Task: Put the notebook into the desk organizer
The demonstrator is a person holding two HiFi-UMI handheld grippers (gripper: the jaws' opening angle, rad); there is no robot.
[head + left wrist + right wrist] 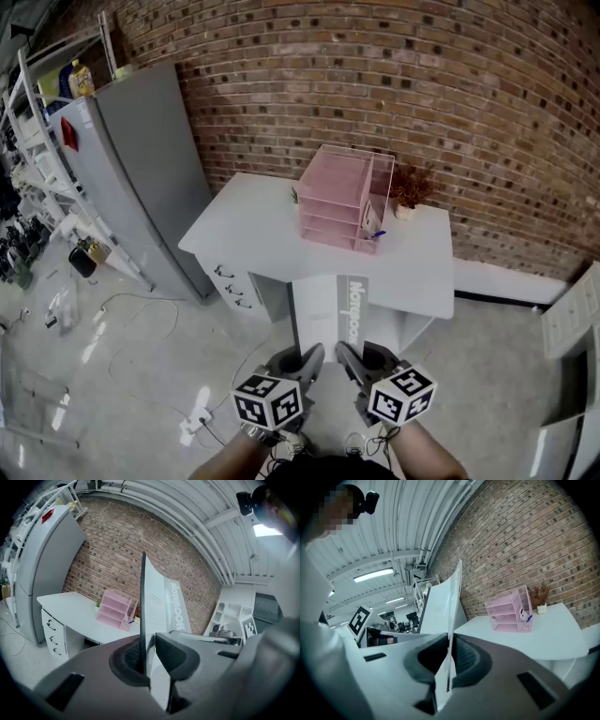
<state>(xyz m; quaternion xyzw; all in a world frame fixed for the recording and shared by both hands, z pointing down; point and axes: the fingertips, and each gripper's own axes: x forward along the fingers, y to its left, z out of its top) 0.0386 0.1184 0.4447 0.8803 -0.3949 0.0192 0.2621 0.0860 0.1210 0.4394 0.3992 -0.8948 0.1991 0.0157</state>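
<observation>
The notebook (346,315) hangs in the air in front of the white desk (246,232), well short of the pink desk organizer (336,199) that stands near the desk's back edge. The left gripper (310,362) and the right gripper (351,360) each have narrow jaws pinched on one of its near edges. The carry probably goes best with both grips kept even. The notebook should be level before it meets a tray mouth, and clear of the potted plant (410,188).
</observation>
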